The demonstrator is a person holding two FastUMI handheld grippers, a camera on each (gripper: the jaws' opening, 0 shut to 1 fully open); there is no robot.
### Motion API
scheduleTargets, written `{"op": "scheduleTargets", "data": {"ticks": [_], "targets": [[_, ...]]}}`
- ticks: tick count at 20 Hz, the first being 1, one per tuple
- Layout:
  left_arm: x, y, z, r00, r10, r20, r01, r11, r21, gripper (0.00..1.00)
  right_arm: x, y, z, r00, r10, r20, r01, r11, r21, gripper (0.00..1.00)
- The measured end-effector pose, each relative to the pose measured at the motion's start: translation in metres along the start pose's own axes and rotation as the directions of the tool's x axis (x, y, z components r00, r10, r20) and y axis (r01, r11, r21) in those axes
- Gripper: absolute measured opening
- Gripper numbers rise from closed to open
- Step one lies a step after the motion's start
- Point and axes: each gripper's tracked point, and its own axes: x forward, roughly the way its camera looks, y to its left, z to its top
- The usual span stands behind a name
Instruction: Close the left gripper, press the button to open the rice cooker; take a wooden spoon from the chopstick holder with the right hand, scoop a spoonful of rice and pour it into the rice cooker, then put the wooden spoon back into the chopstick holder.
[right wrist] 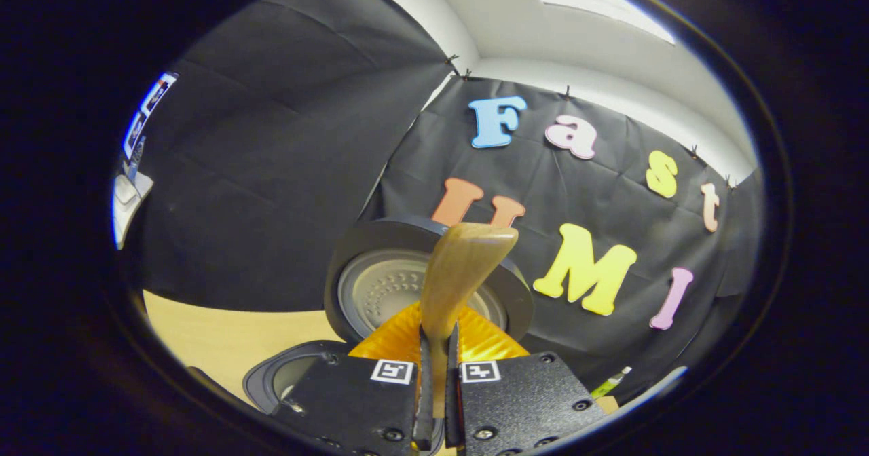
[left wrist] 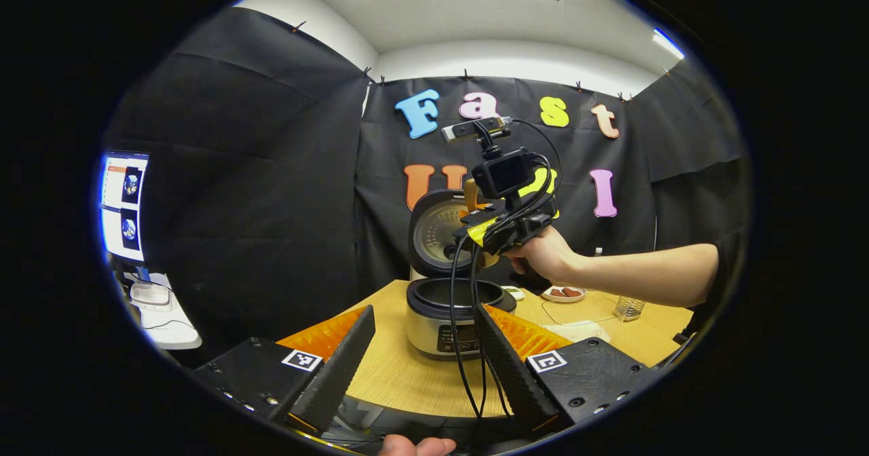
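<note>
Nearest us, our left gripper stands wide apart above the wooden table. Beyond it sits the rice cooker, lid raised. Our right gripper is pinched narrow on the wooden spoon, held upright above the cooker's open pot

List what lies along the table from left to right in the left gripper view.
Rice cooker with its lid up → small dish holding reddish pieces → clear holder near the table's right edge.
</note>
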Motion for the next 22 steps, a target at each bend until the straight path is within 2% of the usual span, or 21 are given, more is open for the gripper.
{"op": "scheduleTargets", "data": {"ticks": [2,4,7,8,11,15,17,22], "targets": [[-0.002,0.000,0.003,1.000,0.001,0.004,-0.001,1.000,-0.001,0.94,-0.007,-0.001,0.007,1.000,0.017,0.012,-0.018,0.999,0.037,0.12],[-0.004,0.000,0.007,1.000,0.002,0.013,-0.002,1.000,0.002,0.94,-0.015,-0.005,0.012,0.999,0.035,0.012,-0.036,0.991,0.127,0.12],[-0.006,-0.001,0.010,1.000,0.007,0.021,-0.007,1.000,0.004,0.94,-0.024,-0.019,0.024,0.998,0.062,0.022,-0.066,0.961,0.269,0.12],[-0.007,-0.001,0.011,1.000,0.007,0.022,-0.007,1.000,0.006,0.94,-0.029,-0.026,0.027,0.997,0.072,0.026,-0.077,0.941,0.329,0.12],[-0.008,-0.003,0.012,1.000,-0.003,0.024,0.003,1.000,0.010,0.94,-0.040,-0.049,0.033,0.994,0.097,0.041,-0.104,0.849,0.518,0.12],[-0.010,-0.002,0.015,0.999,-0.011,0.031,0.011,1.000,0.009,0.94,-0.051,-0.104,0.022,0.997,0.081,0.003,-0.062,0.743,0.666,0.11],[-0.010,-0.005,0.015,0.999,-0.015,0.034,0.015,1.000,0.002,0.94,-0.057,-0.141,0.005,0.998,0.054,-0.029,-0.015,0.680,0.733,0.10],[-0.013,-0.025,0.018,0.998,-0.048,0.045,0.048,0.999,-0.004,0.94,-0.086,-0.242,-0.059,0.989,-0.056,-0.139,0.143,0.637,0.757,0.12]]}}
